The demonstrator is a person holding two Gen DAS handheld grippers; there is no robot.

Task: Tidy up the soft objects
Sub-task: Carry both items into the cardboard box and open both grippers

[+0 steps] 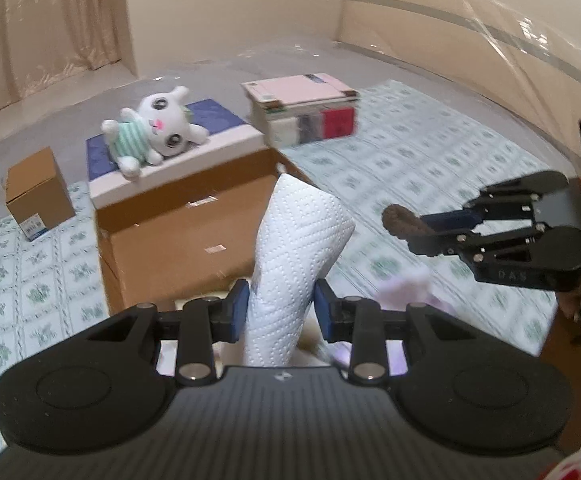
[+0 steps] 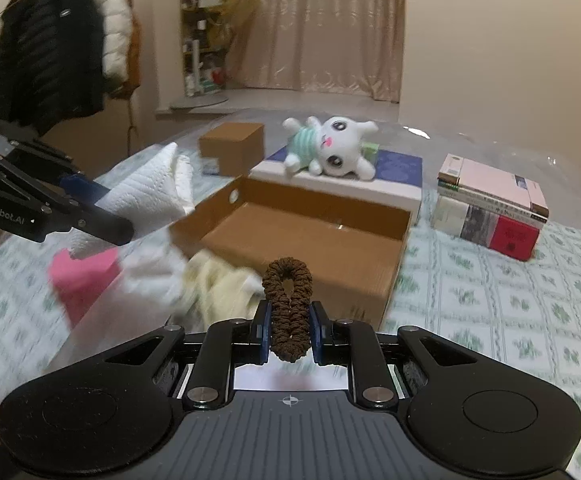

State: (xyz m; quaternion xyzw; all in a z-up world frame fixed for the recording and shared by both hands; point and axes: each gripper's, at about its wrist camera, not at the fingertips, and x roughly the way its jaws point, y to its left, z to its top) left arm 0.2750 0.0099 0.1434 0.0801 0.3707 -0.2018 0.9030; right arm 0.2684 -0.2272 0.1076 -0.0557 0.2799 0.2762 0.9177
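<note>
My left gripper (image 1: 280, 306) is shut on a white embossed paper towel (image 1: 294, 248) that stands up between the blue pads; the same paper towel (image 2: 146, 196) shows at the left of the right wrist view. My right gripper (image 2: 289, 330) is shut on a brown hair scrunchie (image 2: 288, 304), whose loop sticks up above the pads; the scrunchie (image 1: 404, 224) also shows at the right of the left wrist view. An open cardboard box (image 2: 310, 236) lies ahead on the bed, beyond both grippers. A white plush bunny (image 1: 154, 128) in a striped top lies on a white box behind it.
A small brown carton (image 1: 38, 196) stands to the left and a stack of books (image 1: 306, 112) to the right of the open box. A pile of soft things, cream cloth (image 2: 226, 284) and a pink piece (image 2: 82, 276), lies blurred below. Coats (image 2: 58, 48) hang far left.
</note>
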